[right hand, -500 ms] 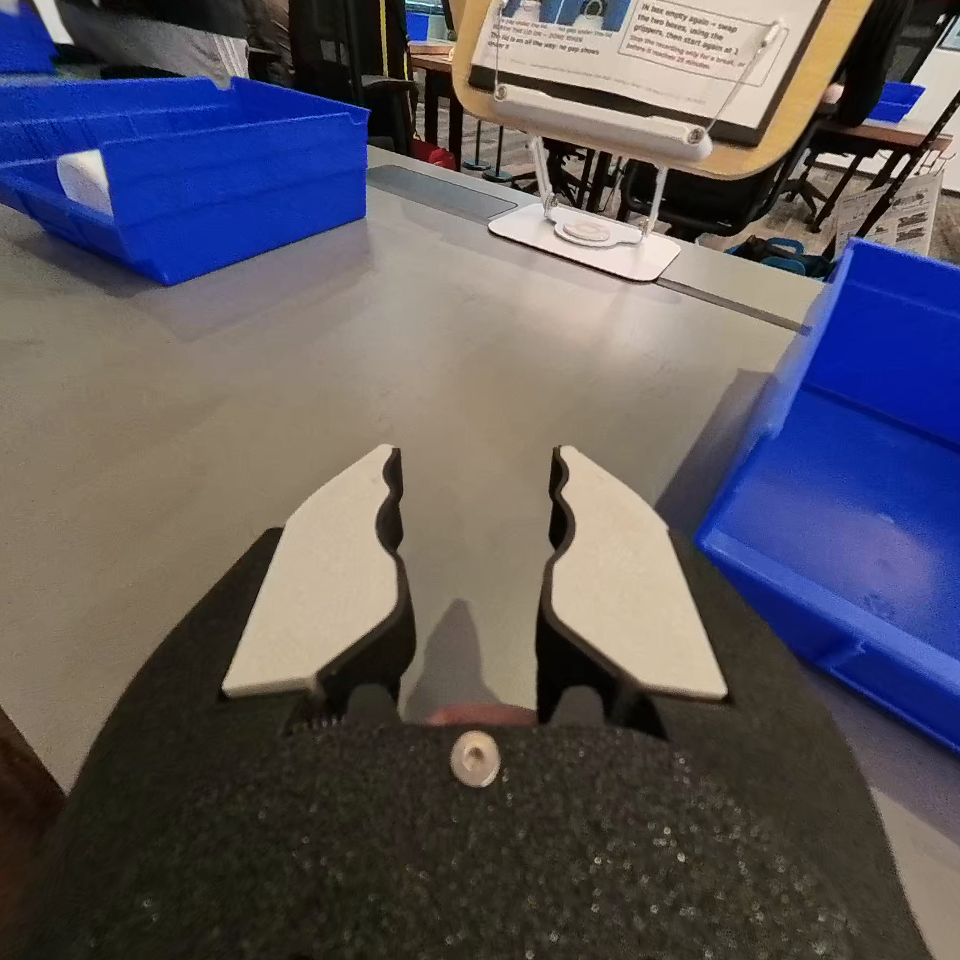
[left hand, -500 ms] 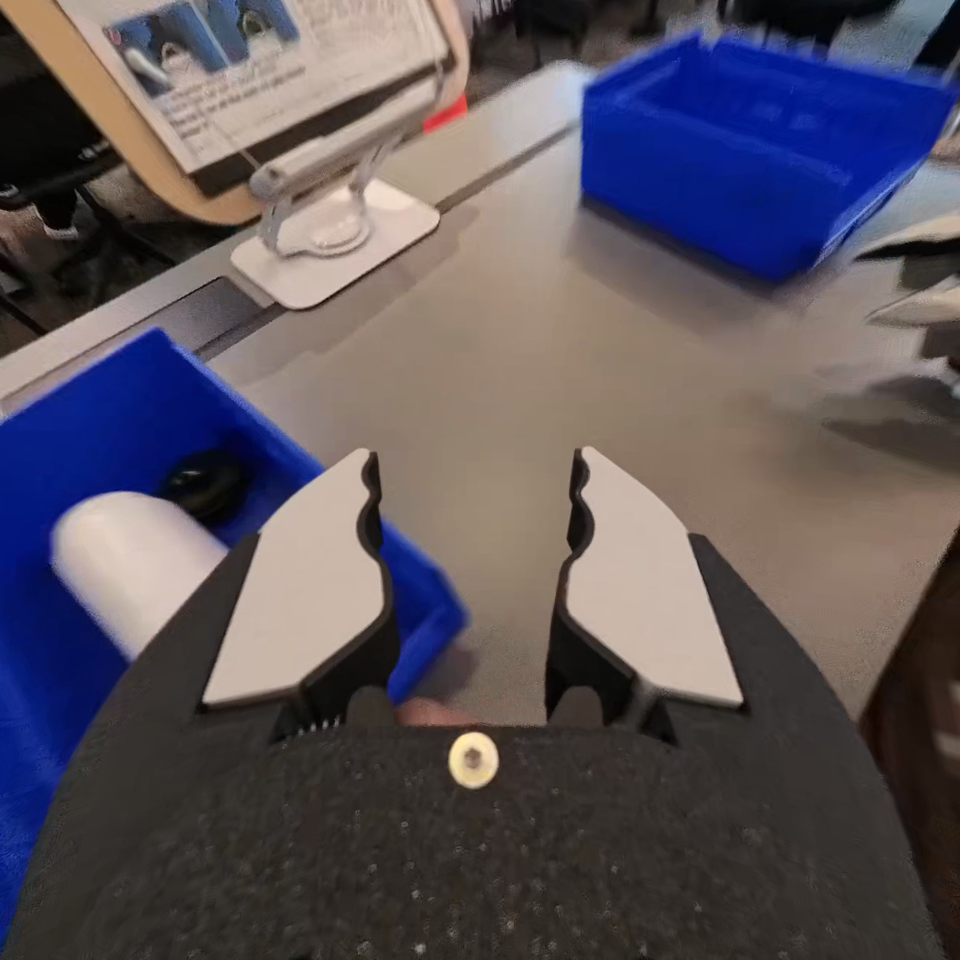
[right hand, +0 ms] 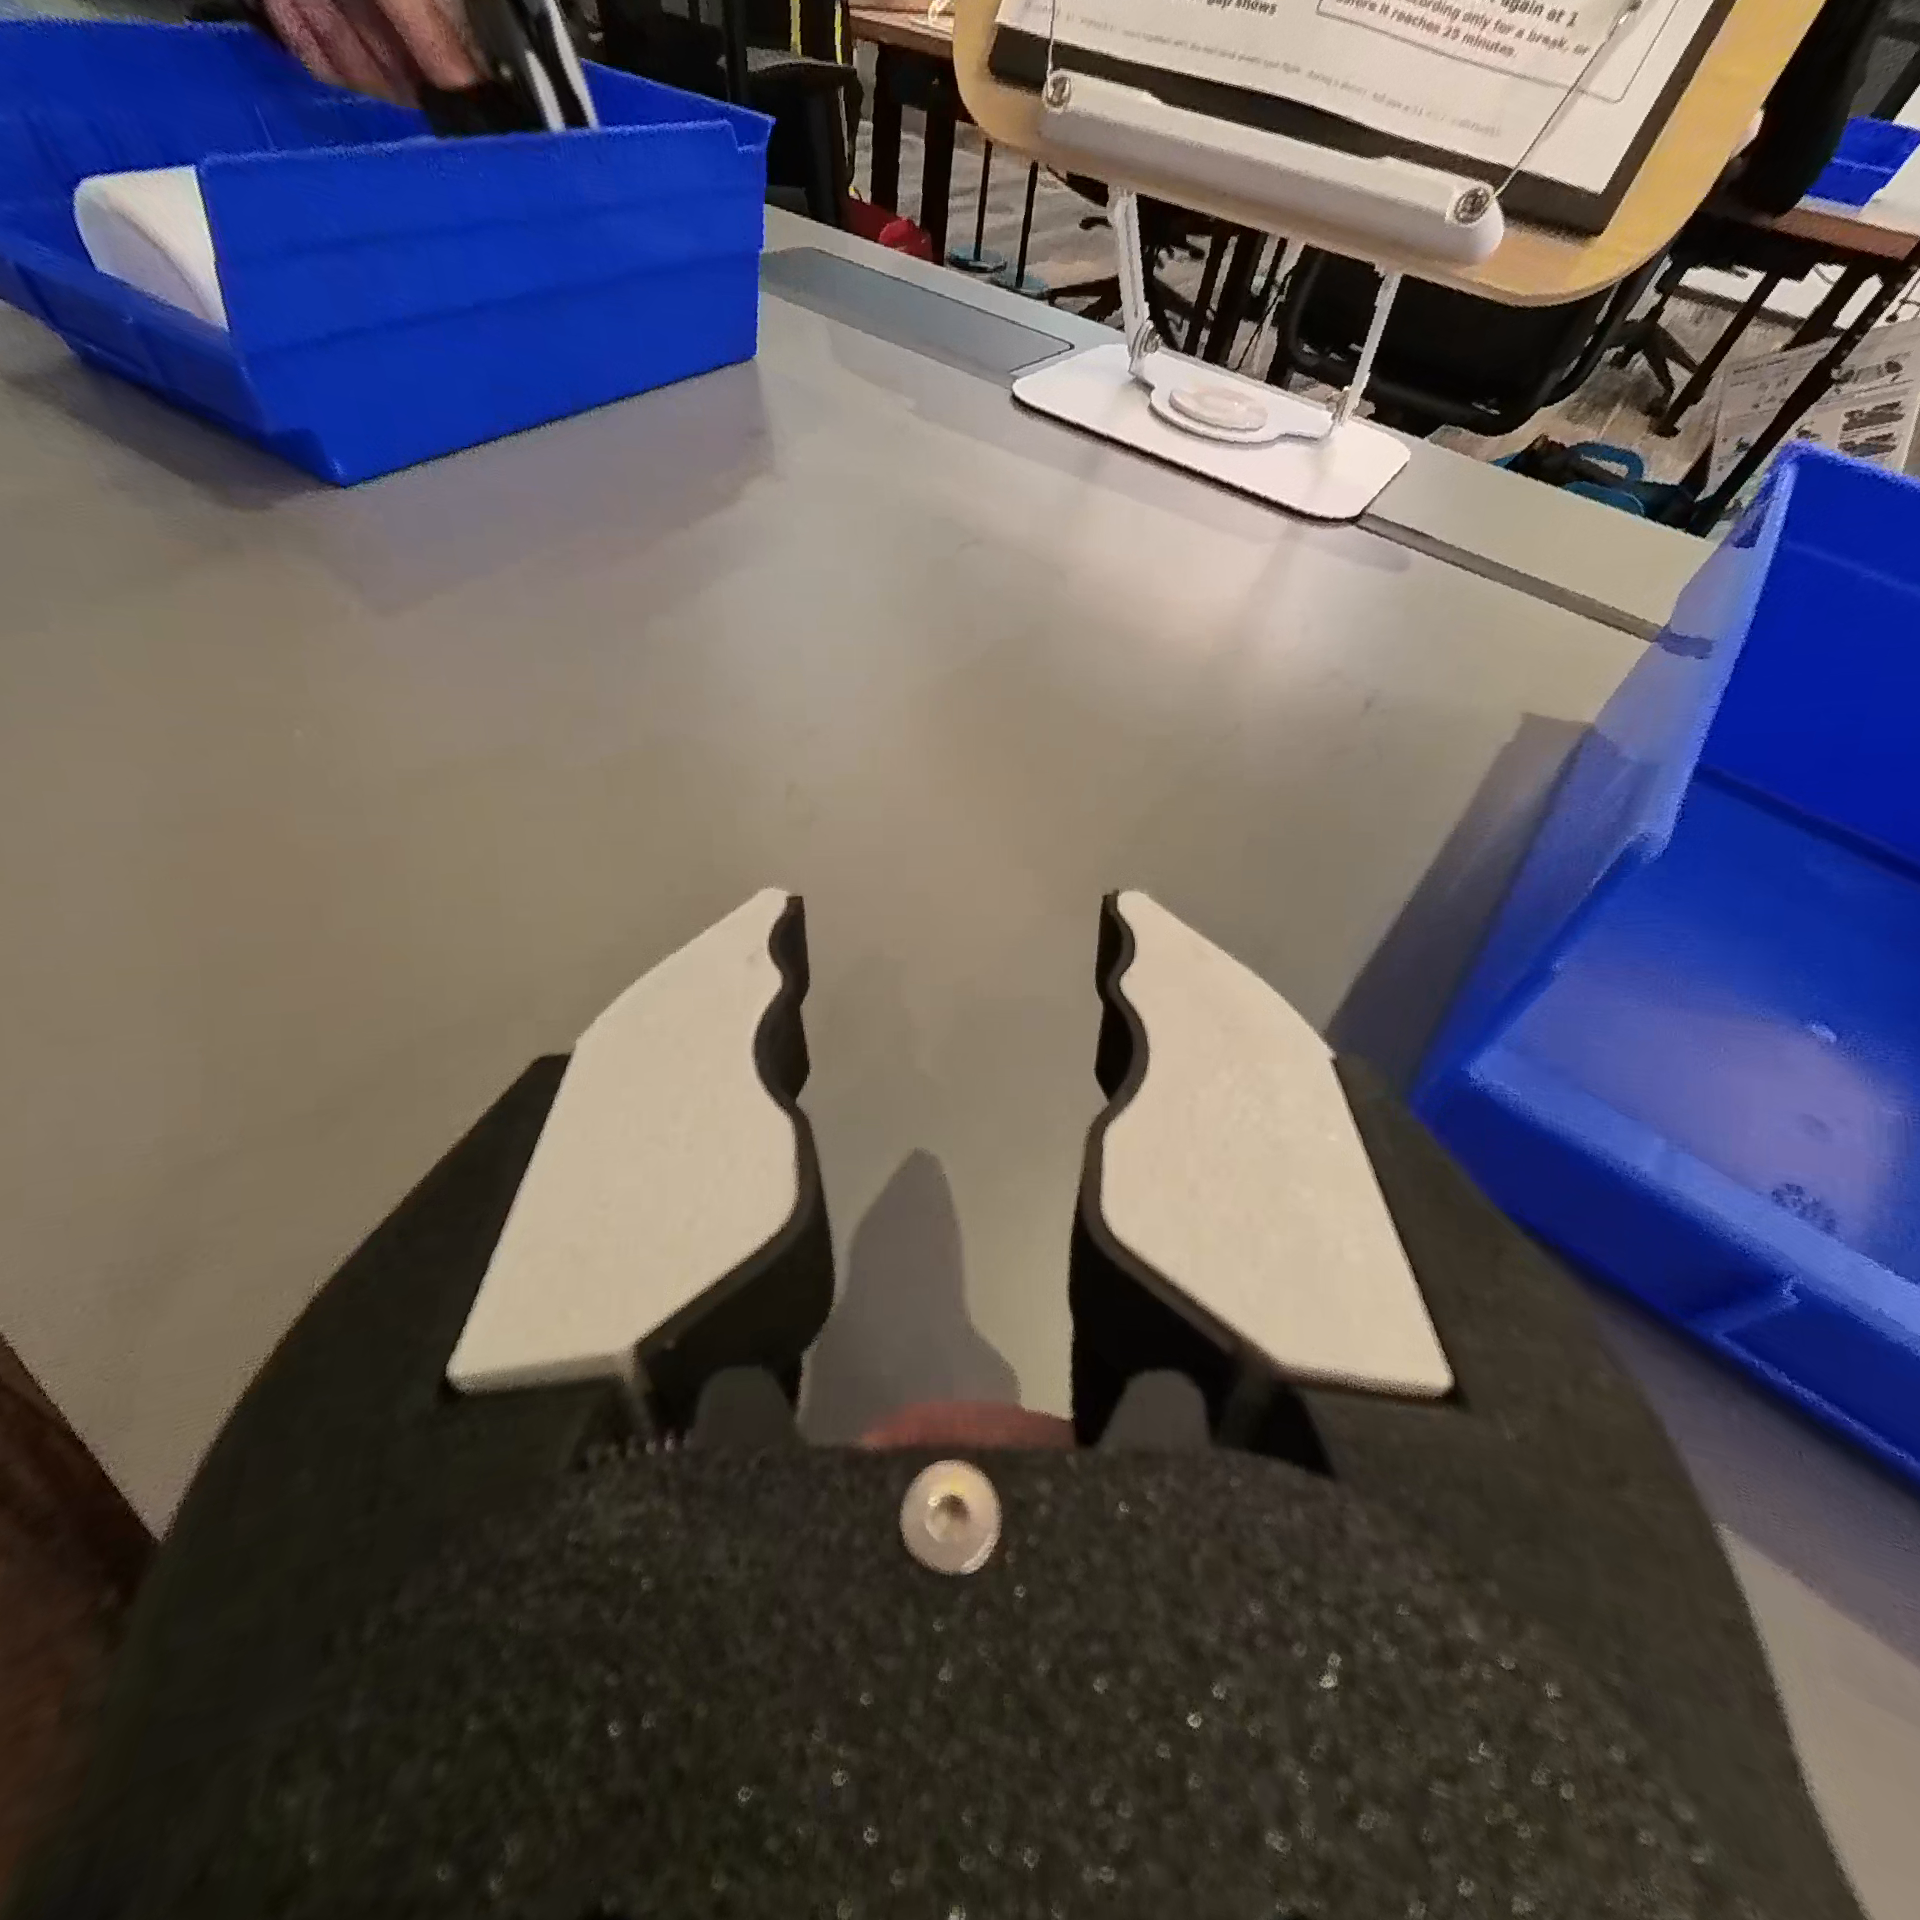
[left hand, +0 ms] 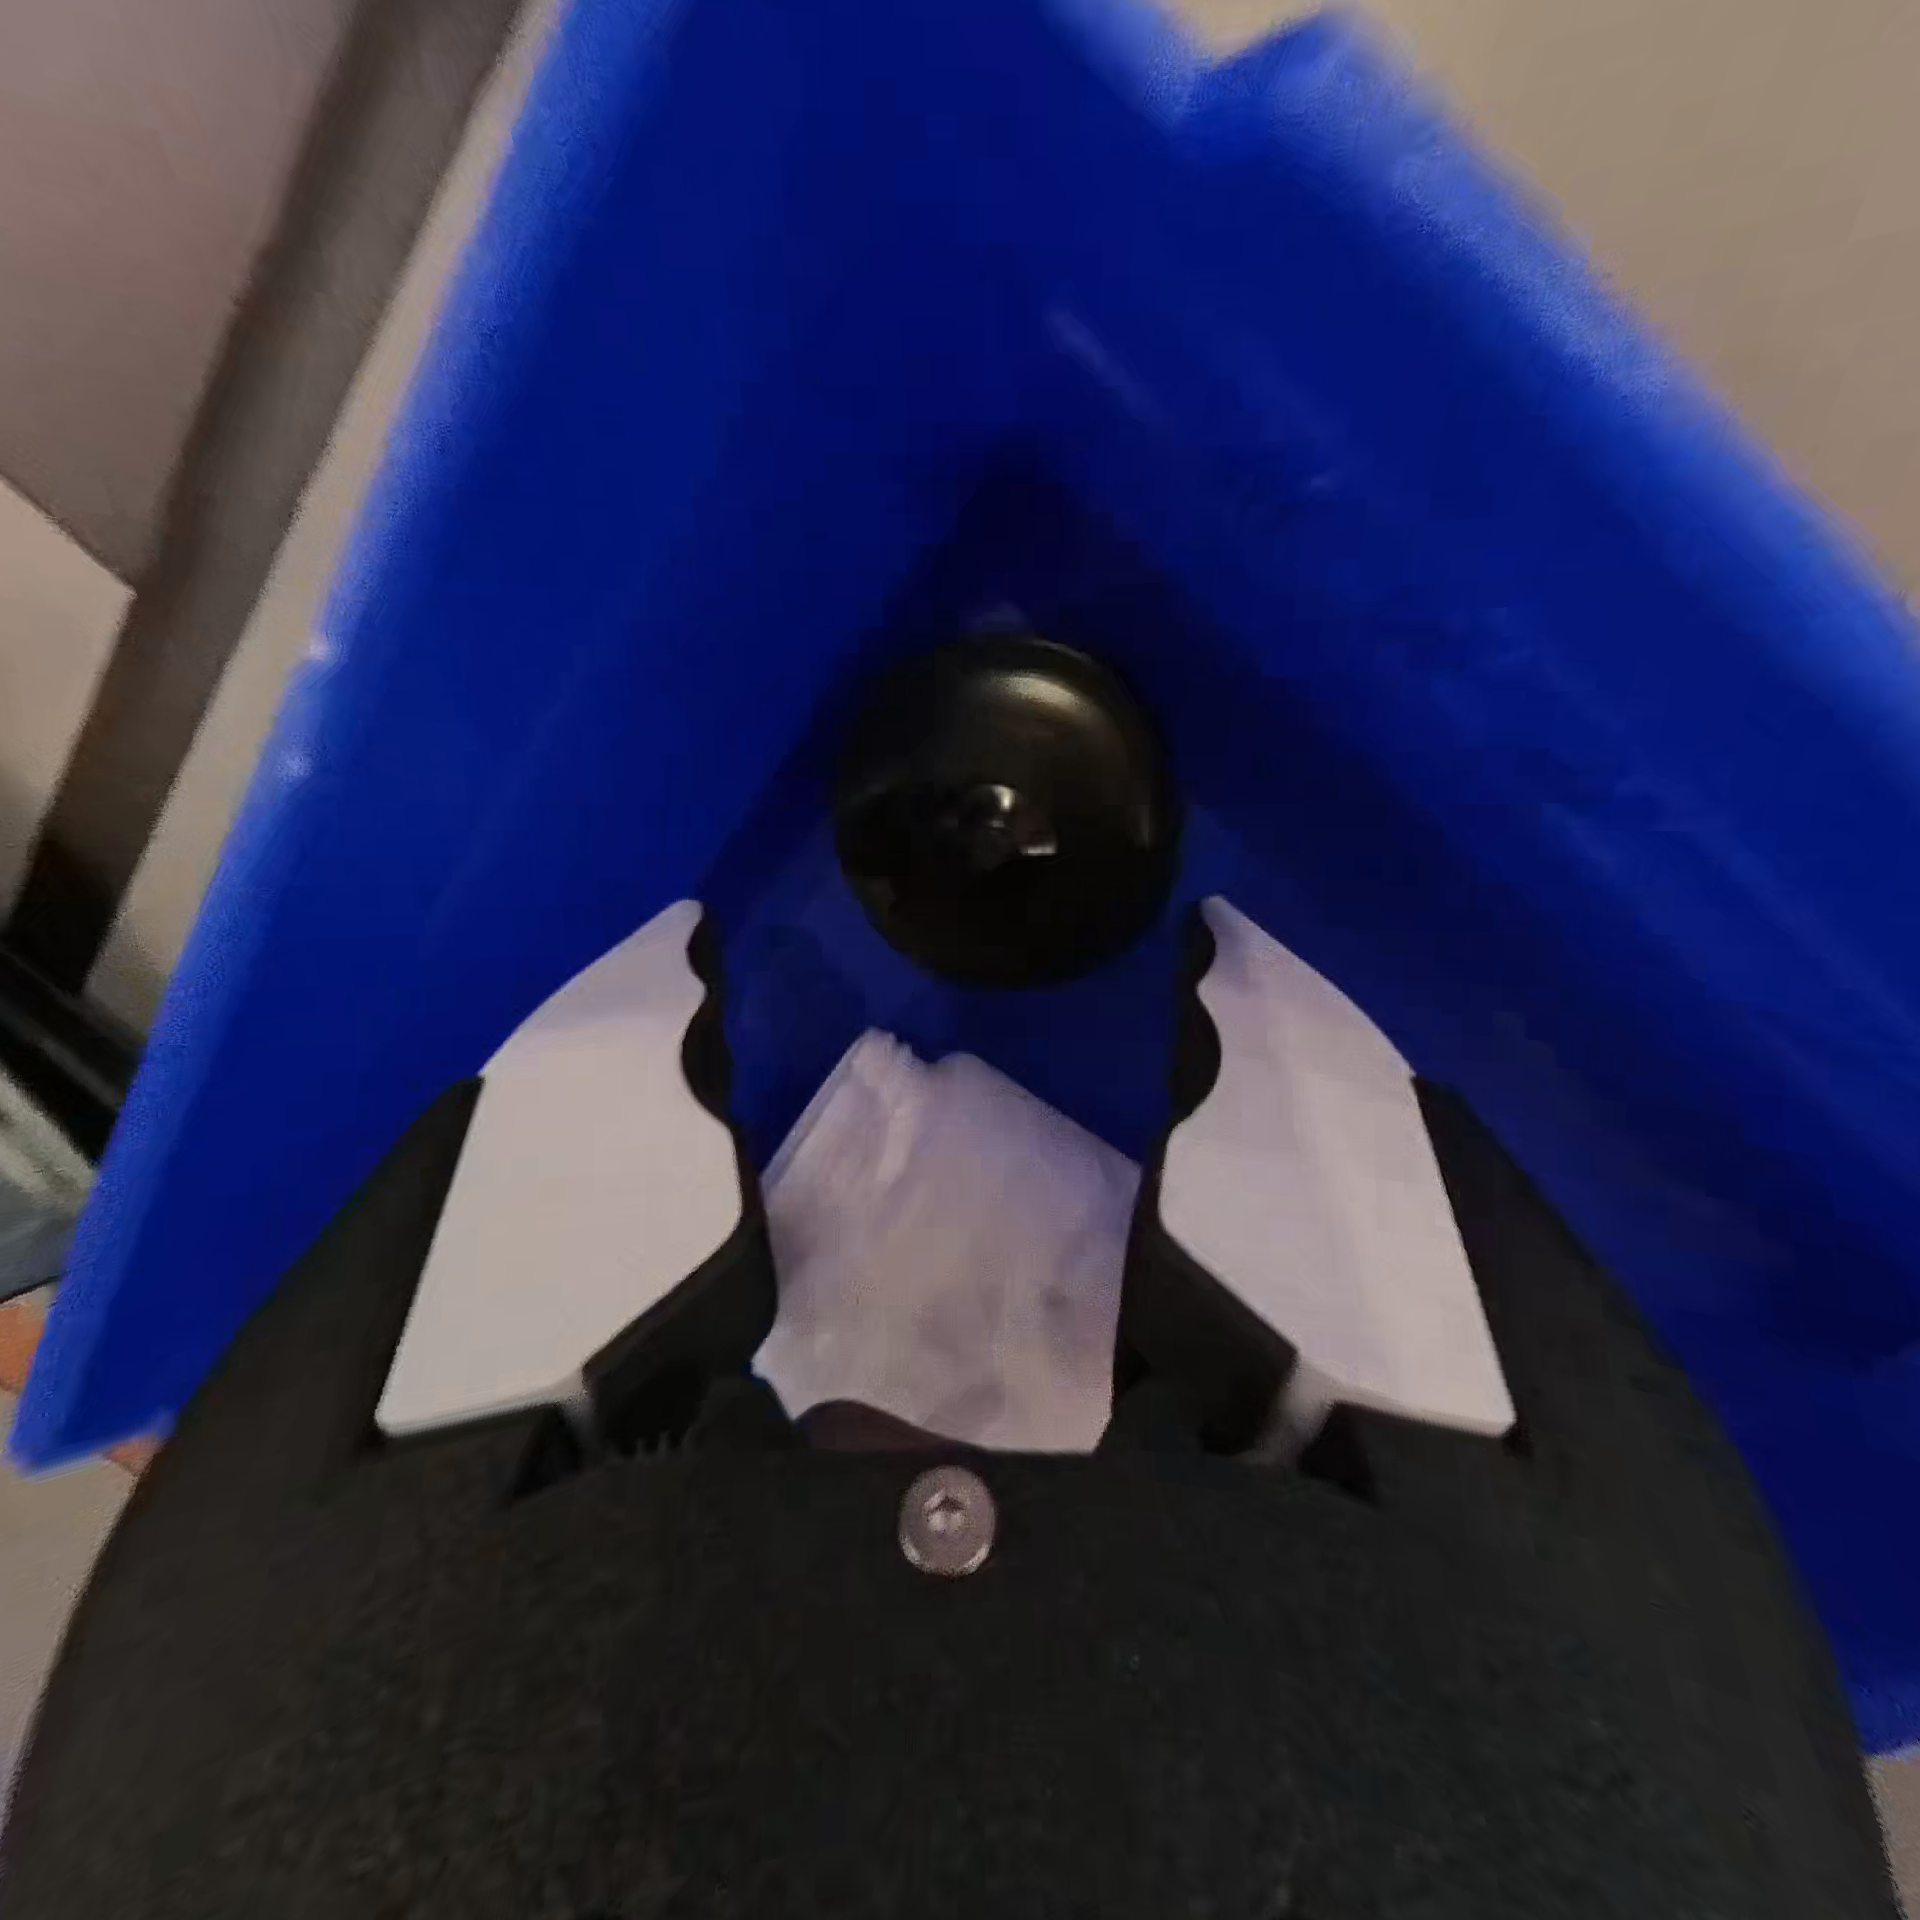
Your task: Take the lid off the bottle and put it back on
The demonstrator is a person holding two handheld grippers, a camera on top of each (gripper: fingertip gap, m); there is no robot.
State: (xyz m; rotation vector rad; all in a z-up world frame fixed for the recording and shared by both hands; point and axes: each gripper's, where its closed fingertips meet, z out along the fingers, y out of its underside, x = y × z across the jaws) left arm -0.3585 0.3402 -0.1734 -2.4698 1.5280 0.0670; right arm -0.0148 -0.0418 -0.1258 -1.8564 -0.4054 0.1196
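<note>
Blue plastic fills most of the left wrist view: the left hand-held gripper [left hand: 945, 914] is lowered into a blue bin [left hand: 520, 831], aimed at one of its inner corners. Its jaws are spread wide and nothing is pressed between them. A white bottle [left hand: 935, 1226] is seen lying in the bin, below and between the two fingers [left hand: 582, 1195], with its black lid [left hand: 1003, 810] just ahead of the fingertips and pointing toward the corner. Whether the lid is seated on the bottle cannot be told, as a strip of blue shows between the two and the picture is blurred.

The right hand-held gripper [right hand: 951, 914] is held above the grey desk [right hand: 727, 675], released, with only bare desk between its pads. Far ahead and to its left the same bin [right hand: 468, 260] stands on the desk, the white bottle [right hand: 145, 229] showing over its rim and the other gripper [right hand: 509, 73] reaching into it. A second blue bin [right hand: 1766, 935] stands close on the right, and a document stand [right hand: 1226, 405] carrying a printed sheet stands ahead at the desk's far edge.
</note>
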